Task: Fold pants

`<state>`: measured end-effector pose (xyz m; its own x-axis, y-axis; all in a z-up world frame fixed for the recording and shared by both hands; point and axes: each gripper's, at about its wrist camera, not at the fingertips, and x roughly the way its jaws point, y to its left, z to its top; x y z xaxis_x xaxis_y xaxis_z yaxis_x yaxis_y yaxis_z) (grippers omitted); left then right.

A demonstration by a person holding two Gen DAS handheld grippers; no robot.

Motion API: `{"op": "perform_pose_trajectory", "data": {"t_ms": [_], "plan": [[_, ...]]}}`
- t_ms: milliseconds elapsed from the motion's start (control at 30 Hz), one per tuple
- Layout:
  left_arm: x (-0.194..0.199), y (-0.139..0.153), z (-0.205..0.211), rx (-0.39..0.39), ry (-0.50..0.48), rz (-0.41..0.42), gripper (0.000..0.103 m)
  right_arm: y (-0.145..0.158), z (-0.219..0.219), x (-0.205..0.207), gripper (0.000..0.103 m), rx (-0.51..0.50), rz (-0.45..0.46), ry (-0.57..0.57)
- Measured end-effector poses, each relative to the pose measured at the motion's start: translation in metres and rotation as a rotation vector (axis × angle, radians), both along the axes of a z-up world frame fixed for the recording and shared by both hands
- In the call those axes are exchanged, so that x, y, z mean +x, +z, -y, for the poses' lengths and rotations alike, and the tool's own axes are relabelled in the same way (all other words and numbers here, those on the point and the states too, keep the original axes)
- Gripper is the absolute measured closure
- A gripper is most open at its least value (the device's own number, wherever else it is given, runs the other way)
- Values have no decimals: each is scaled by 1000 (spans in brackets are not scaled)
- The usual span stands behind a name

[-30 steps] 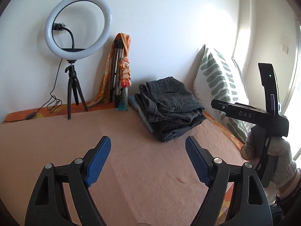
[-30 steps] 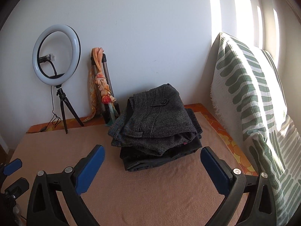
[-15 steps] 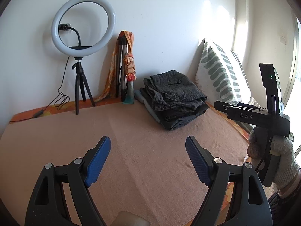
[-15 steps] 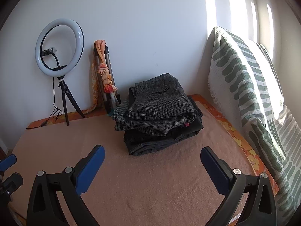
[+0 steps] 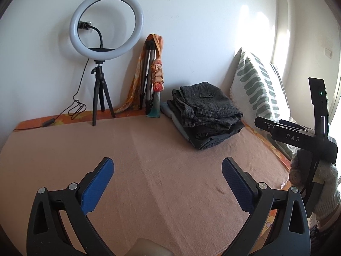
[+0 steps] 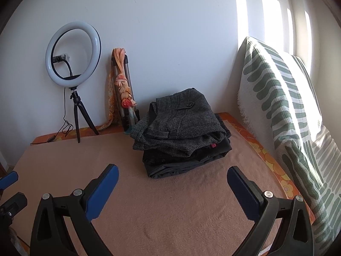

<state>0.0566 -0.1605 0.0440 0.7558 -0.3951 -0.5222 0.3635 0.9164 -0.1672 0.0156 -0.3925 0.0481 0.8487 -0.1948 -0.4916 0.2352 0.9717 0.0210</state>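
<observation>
The left gripper [image 5: 167, 178] is being opened wider than before, nothing between; the folded pants [image 5: 205, 112] are seen farther ahead. The right gripper [image 6: 171, 186] is held wide, empty.

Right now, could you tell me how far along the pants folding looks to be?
Done: a grey houndstooth pair lies folded on top of a stack of dark folded garments on the peach blanket. In hand: nothing; the left gripper is opening with nothing between its fingers, and the right gripper is open and empty. Left: no unfolded pants are in view, so the job may be finished.
</observation>
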Motion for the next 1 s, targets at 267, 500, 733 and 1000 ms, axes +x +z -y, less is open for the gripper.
{"op": "perform_pose_trajectory", "data": {"t_ms": [267,500,733,1000], "plan": [[4,-5,-8,6,27,-21,2,-1,2,-2,0,-4,8,-20],[0,-3,-4,23,16,-10,2,1,6,-5,0,5,17,-34],[-1,-5,-1,37,1,-10,2,2,7,-6,0,11,19,-37],[-1,-4,-1,37,0,-10,2,1,3,-7,0,11,18,-32]]}}
